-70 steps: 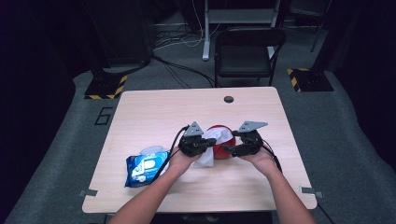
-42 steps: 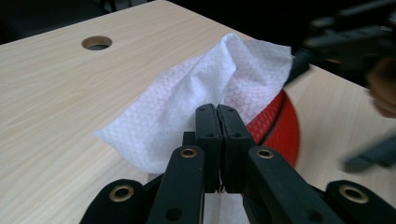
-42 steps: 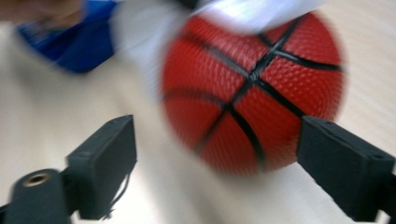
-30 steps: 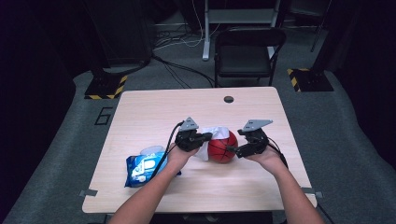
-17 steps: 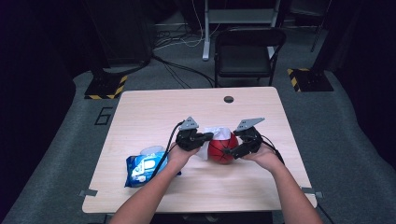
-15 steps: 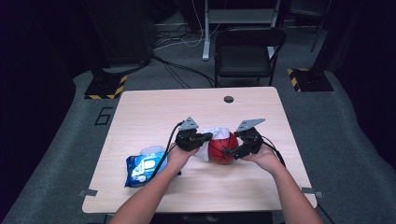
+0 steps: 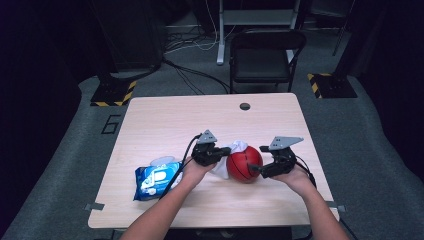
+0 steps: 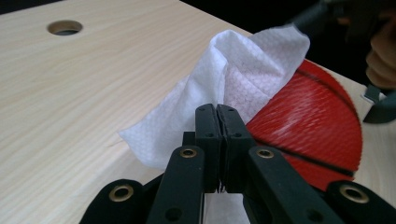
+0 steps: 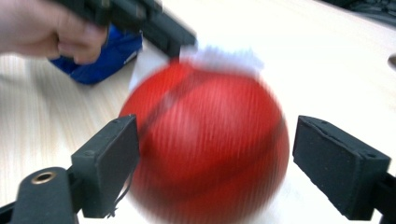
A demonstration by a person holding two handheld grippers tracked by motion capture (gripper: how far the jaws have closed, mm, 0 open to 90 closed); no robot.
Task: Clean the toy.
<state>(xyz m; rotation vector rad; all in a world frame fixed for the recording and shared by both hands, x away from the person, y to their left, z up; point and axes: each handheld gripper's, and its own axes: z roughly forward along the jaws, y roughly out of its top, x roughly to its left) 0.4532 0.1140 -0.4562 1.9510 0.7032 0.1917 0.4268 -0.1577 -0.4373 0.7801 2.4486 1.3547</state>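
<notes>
Wipe job looks mid-way imo: left gripper [image 8: 218,122] is clamped tight on the white wipe [image 8: 243,74], draped on the red ball [image 7: 244,163] at table [image 7: 165,120] center. Right gripper [image 9: 215,156] jaws just closing around the ball w/ gaps both sides, not gripping yet

A pebbled red rubber ball [image 7: 244,163] is lying against a white, embossed nonwoven wipe [image 8: 224,88]; pale wood-grain laminate is covering the table [image 7: 165,120]; a wipes pack [image 7: 156,178] is shining, glossy plastic.

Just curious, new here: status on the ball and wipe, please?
Left gripper clamped on white wipe. Right gripper open, jaws just closing, flanking red ball. Nothing in the way.
</notes>
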